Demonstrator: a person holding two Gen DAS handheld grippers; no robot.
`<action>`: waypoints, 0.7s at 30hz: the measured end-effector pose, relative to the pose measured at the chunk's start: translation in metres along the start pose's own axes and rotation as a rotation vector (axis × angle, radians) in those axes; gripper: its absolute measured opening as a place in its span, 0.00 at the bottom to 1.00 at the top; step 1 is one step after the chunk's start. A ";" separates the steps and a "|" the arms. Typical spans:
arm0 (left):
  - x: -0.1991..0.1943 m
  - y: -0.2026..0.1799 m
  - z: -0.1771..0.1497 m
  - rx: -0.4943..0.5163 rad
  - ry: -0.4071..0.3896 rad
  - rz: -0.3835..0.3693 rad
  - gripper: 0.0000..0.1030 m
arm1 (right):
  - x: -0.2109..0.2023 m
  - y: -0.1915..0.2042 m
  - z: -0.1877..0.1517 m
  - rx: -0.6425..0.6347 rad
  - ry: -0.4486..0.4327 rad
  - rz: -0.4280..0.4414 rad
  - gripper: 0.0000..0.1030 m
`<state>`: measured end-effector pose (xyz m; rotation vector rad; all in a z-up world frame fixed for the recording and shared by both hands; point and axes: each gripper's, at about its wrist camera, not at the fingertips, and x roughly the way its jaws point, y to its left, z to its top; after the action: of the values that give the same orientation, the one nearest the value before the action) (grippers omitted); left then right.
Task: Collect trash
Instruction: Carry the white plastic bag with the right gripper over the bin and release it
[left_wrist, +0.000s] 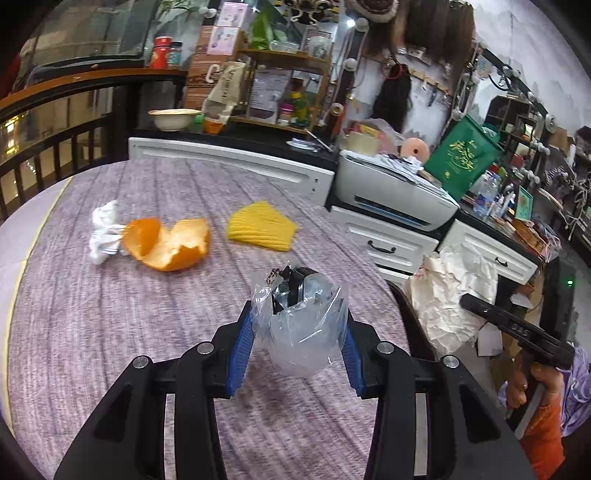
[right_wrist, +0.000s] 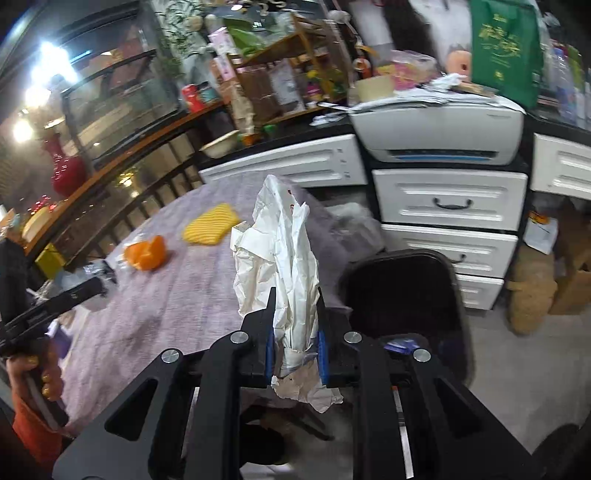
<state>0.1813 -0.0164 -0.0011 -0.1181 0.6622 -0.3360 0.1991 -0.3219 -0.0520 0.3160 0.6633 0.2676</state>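
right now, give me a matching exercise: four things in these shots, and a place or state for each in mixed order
Things:
1. clear plastic wrapper
2. crumpled white paper
3. orange peel
4. black bin

Places or states:
A. lying on the purple tablecloth
B. clamped in the right tool
C. standing beside the table, open
D. between the fingers of the left tool

Pairs: 1-D, 2-B, 3-A, 4-C

Glossy clear plastic wrap (left_wrist: 301, 325); matt crumpled white paper (right_wrist: 284, 258); rough woven purple cloth (left_wrist: 110, 314); ribbed yellow sponge (left_wrist: 262, 225); pitted orange peel (left_wrist: 170, 243).
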 end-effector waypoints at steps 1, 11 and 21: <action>0.003 -0.005 0.000 0.006 0.004 -0.007 0.42 | 0.003 -0.009 -0.001 0.006 0.002 -0.043 0.17; 0.025 -0.047 0.004 0.056 0.032 -0.067 0.41 | 0.063 -0.078 -0.020 0.092 0.123 -0.195 0.17; 0.036 -0.072 0.004 0.080 0.051 -0.092 0.41 | 0.125 -0.115 -0.048 0.144 0.240 -0.292 0.38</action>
<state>0.1911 -0.0965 -0.0041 -0.0643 0.6947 -0.4550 0.2792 -0.3756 -0.2000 0.3226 0.9571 -0.0231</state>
